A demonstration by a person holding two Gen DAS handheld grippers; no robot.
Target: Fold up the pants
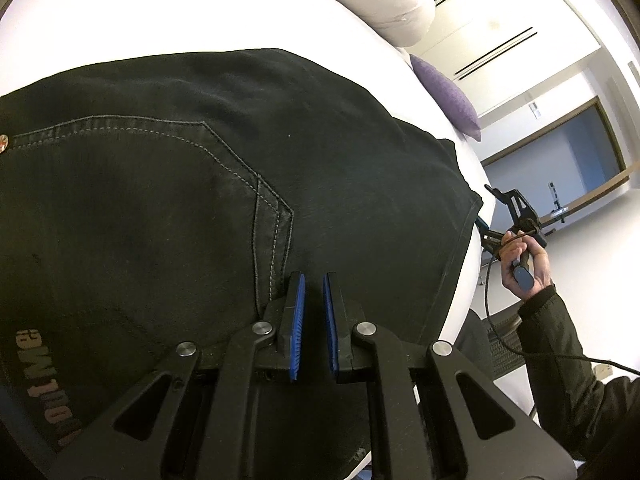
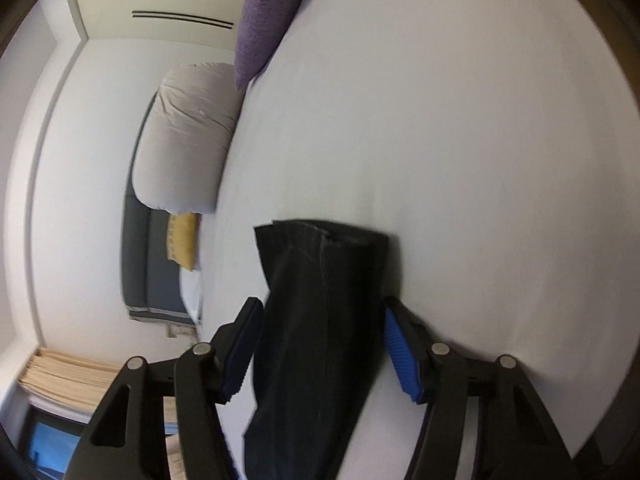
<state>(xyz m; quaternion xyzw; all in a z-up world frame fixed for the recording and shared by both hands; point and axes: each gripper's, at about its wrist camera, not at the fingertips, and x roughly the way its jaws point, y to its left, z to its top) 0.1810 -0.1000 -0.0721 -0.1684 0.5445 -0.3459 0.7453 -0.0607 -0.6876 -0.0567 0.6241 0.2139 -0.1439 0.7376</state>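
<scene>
Blue-padded fingers of the right gripper [image 2: 322, 344], spread wide, straddle the hem end of a pair of black jeans [image 2: 320, 320] on a white bed [image 2: 480, 140]: the folded leg runs straight away from the camera between the two pads, its long axis in line with the fingers, its stitched cuff [image 2: 324, 234] just beyond the fingertips. The right view is motion-blurred, so whether either pad actually touches the denim cannot be told; the jaws plainly have not closed on it.

At the other end of the garment, the left gripper [image 1: 314, 320] hovers over the seat of the jeans with its pads drawn close together, a narrow gap between them and no cloth visibly caught in it. The back pocket [image 1: 168, 168] with its pale stitching lies to the left of the fingers, a metal rivet [image 1: 3, 143] at the far left edge, printed lettering [image 1: 44, 384] low on the left. The trouser legs stretch away to the right across the mattress, toward the person's right hand [image 1: 524, 256] gripping its tool at the bed's edge.

The jeans appear already folded leg over leg, so the likely next fold carries hem toward waistband; the right gripper, set at the cuff, is the nearer one to make that lift.

Beyond: a grey pillow [image 2: 188, 136], a purple cushion [image 2: 268, 12], a yellow cushion [image 2: 182, 240] and a beige curtain [image 2: 64, 376]
</scene>
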